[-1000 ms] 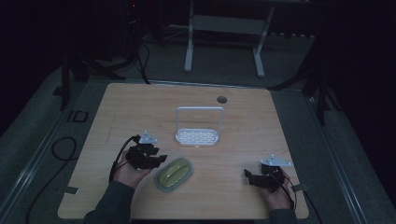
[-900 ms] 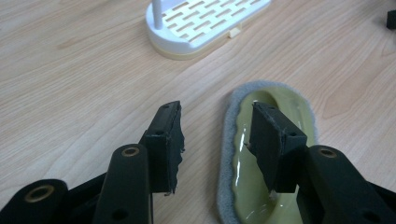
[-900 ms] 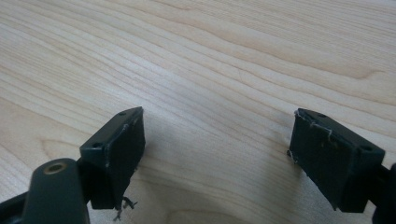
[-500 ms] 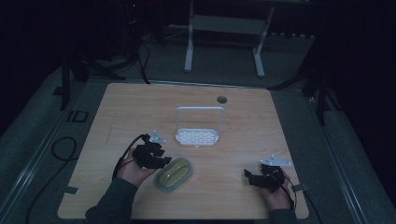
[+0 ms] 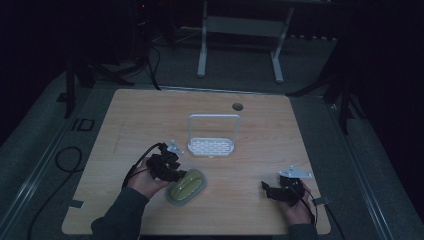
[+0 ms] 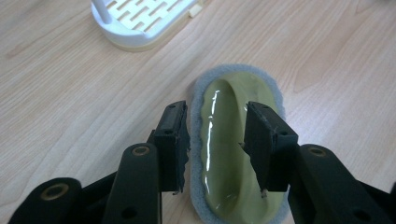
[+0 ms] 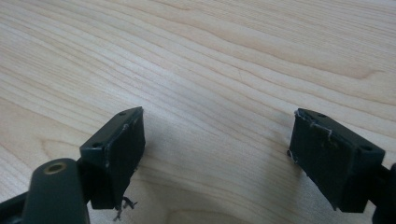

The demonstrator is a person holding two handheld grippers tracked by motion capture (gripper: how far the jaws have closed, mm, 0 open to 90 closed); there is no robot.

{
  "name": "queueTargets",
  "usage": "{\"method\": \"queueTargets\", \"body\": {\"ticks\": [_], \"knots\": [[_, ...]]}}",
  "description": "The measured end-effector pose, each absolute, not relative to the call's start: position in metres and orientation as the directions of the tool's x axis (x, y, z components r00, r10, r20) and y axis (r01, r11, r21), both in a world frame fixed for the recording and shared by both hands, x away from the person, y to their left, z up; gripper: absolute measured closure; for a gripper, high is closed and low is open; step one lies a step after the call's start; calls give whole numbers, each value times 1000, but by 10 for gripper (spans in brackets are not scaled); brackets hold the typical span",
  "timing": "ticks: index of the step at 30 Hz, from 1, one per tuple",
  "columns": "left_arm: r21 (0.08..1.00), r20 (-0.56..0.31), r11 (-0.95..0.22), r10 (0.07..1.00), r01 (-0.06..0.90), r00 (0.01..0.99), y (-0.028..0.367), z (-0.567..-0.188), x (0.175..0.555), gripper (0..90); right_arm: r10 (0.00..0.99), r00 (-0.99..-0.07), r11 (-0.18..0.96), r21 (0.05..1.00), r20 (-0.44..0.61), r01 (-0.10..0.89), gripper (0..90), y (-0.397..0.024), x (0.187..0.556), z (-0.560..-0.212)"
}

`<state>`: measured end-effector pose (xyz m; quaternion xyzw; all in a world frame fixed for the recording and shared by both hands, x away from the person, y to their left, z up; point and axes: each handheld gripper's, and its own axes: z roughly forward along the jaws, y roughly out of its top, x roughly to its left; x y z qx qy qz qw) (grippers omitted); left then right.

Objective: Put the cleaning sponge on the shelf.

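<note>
A green scrubber with a grey felt rim point(image 5: 186, 186) point(image 6: 224, 112) lies flat on the wooden table point(image 5: 150, 115), near its front edge. My left gripper point(image 5: 174, 173) point(image 6: 217, 126) is at the scrubber's left end, and its jaws straddle the green hump. The jaws have just been closing with the scrubber between them. A strip of grey felt still shows beside the left pad point(image 6: 173, 135), so the pads are not clamped on it. My right gripper point(image 5: 267, 189) point(image 7: 217, 140) rests at the front right, open, with bare wood between its jaws.
A white slotted tray with a tall hoop handle point(image 5: 211, 146) point(image 6: 140, 23) stands just behind the scrubber, mid-table. A round cable hole point(image 5: 237, 106) sits near the far edge. Beyond the table a pale stand's legs point(image 5: 240, 50) rest on the dark floor.
My left hand has moved right, toward the scrubber, and its gripper now sits over the scrubber's left end. The right hand has stayed where it was.
</note>
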<state>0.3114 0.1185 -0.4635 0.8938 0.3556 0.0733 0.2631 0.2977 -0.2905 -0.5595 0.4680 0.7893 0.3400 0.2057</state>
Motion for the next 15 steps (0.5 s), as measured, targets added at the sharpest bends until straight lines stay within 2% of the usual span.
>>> {"method": "queueTargets", "body": {"ticks": [15], "knots": [[453, -74, -653, 651, 607, 755, 107, -458, 316, 602, 879, -478, 331, 729, -6, 599, 177, -291, 298, -559]]}}
